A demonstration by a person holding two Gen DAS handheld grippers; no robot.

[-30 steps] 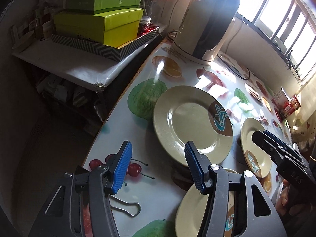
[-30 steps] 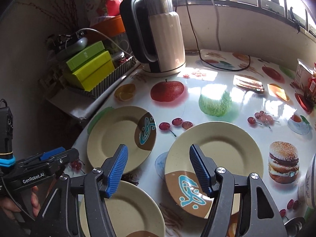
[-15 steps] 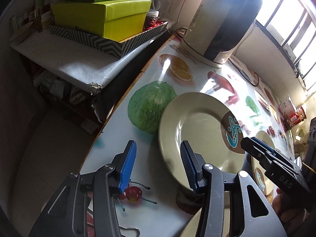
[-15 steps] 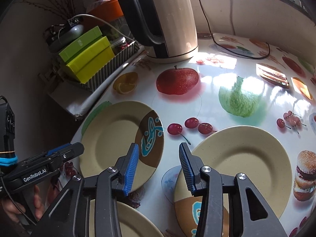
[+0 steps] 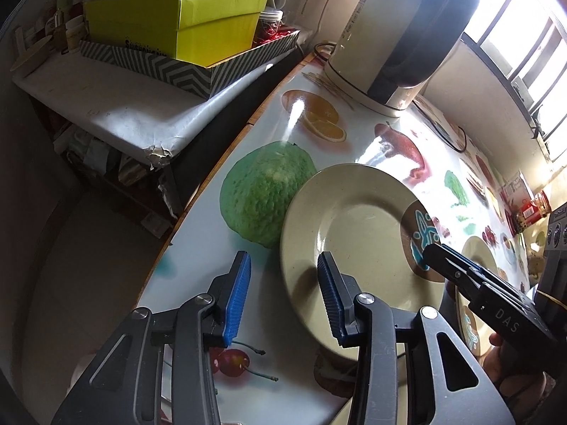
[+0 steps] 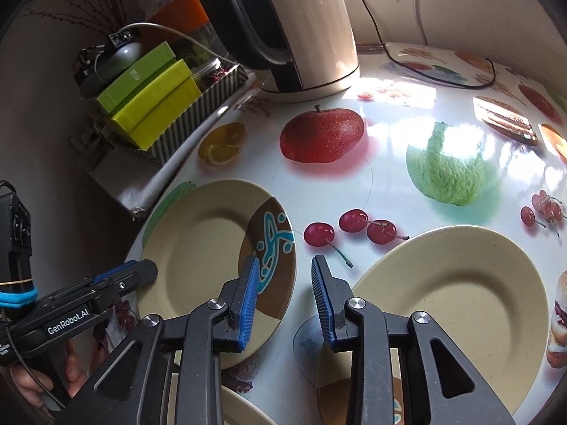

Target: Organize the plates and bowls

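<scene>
A cream plate (image 5: 354, 233) with a brown and teal patch lies on the fruit-print table near its left edge. My left gripper (image 5: 283, 295) straddles the plate's near left rim; its jaws are closing and the blue pads stand clear of the rim. My right gripper (image 6: 283, 295) straddles the opposite rim by the brown patch (image 6: 273, 248), one pad over the plate and one over the table, its jaws closing too. A second cream plate (image 6: 453, 301) lies to the right. A third plate (image 6: 241, 411) shows under the right gripper.
A cream and black kettle (image 6: 301, 24) stands at the back, its cord trailing across the table. Green boxes (image 5: 184, 17) sit in a striped tray on a lower shelf beyond the table's left edge (image 5: 198, 205). A person's hands hold both gripper handles.
Both grippers came forward and down onto the patched plate. Their jaws narrowed from wide to about a rim's width apart, each now over an opposite edge.
</scene>
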